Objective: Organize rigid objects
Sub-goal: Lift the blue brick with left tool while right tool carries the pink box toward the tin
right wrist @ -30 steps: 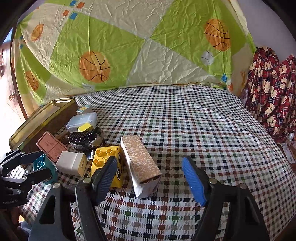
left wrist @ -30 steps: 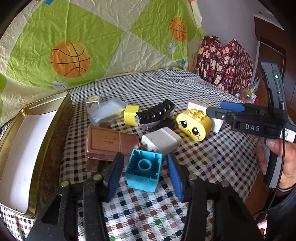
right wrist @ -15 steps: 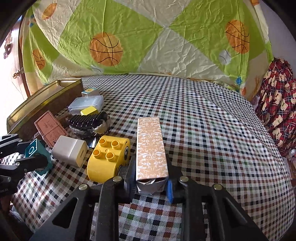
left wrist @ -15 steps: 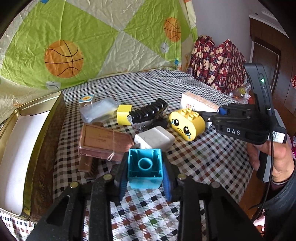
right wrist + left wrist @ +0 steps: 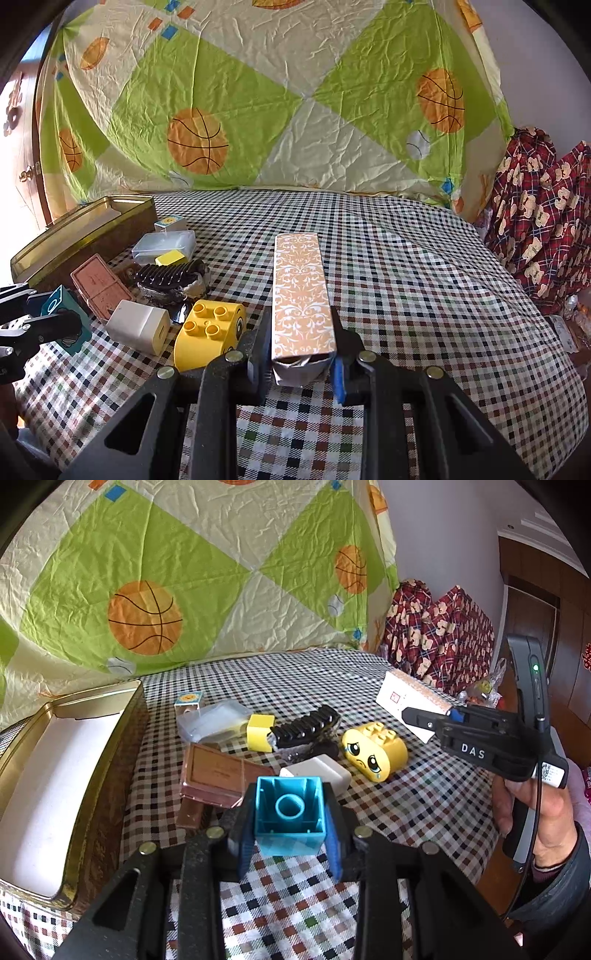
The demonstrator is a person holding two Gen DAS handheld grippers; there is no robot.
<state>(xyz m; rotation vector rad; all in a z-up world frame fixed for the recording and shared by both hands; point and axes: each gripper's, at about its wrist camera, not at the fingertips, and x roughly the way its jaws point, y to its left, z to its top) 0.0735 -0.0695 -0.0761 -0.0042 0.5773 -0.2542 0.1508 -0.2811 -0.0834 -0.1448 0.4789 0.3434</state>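
My left gripper [image 5: 290, 834] is shut on a teal toy brick [image 5: 290, 814], its hollow underside facing the camera, lifted just off the checked cloth. From the right wrist view the same brick [image 5: 62, 312] shows at the far left in that gripper [image 5: 35, 325]. My right gripper [image 5: 301, 363] is shut on the near end of a long orange patterned box [image 5: 301, 291], which points away over the cloth. In the left wrist view that box [image 5: 410, 701] juts up and to the left from the right gripper [image 5: 439, 716], held by a hand at the right.
An open gold tin [image 5: 70, 775] with a white lining sits at the left. Beside it lie a brown flat case [image 5: 216, 771], a white charger [image 5: 319, 773], a yellow face brick [image 5: 373, 749], a black comb [image 5: 306, 725], a clear box [image 5: 212, 720]. Red plaid cloth [image 5: 543, 221] is piled right.
Both grippers closed: the left on the teal brick, the right on the patterned box. Each thing has since been raised off the cloth, the box turning to point straight ahead.
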